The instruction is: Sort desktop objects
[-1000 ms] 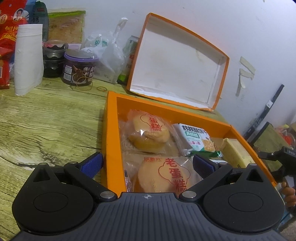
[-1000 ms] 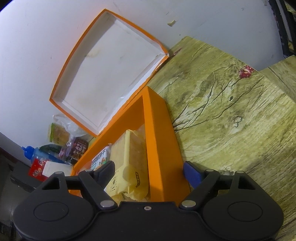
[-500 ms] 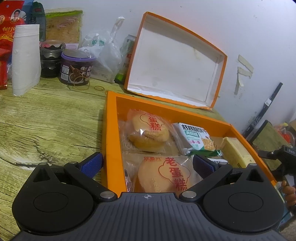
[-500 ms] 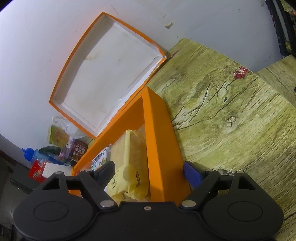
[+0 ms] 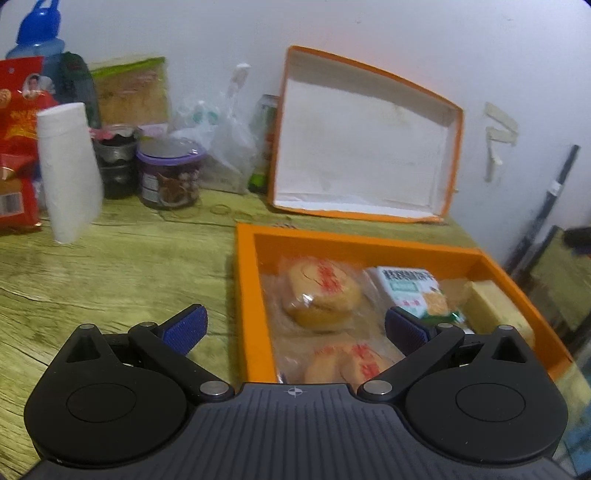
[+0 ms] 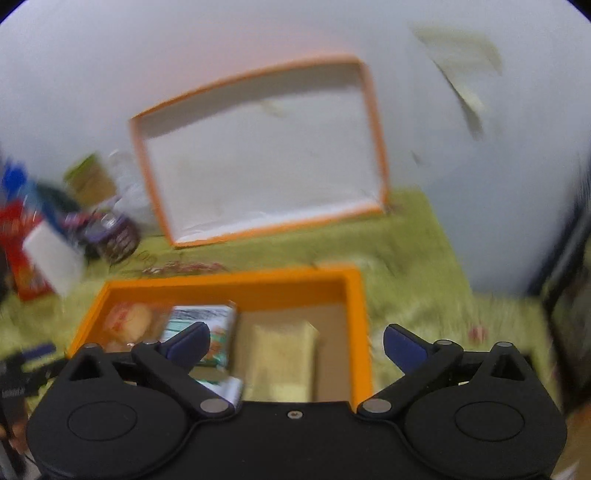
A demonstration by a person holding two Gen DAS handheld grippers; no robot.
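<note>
An orange box (image 5: 246,280) lies on the wooden table and holds two wrapped egg cakes (image 5: 321,291), a green-and-white cracker pack (image 5: 410,291) and a pale yellow packet (image 5: 491,306). My left gripper (image 5: 293,328) hovers open over the box's near left corner with nothing between its fingers. In the blurred right wrist view the same box (image 6: 229,282) sits below my right gripper (image 6: 293,341), whose jaws are opening wide. The yellow packet (image 6: 280,350) lies loose in the box beneath it, untouched. The box lid (image 5: 369,136) leans against the wall.
At the back left stand a white paper roll (image 5: 68,173), a purple-lidded jar (image 5: 170,173), a dark jar (image 5: 116,162), plastic bags (image 5: 221,147), red snack bags (image 5: 18,140) and a blue bottle (image 5: 37,33). Rubber bands (image 5: 221,209) lie near the lid. Dark furniture stands right of the table.
My right gripper has risen, rolled upright and opened wider, leaving the yellow packet in the box. My left gripper has lifted slightly, showing more of the back clutter.
</note>
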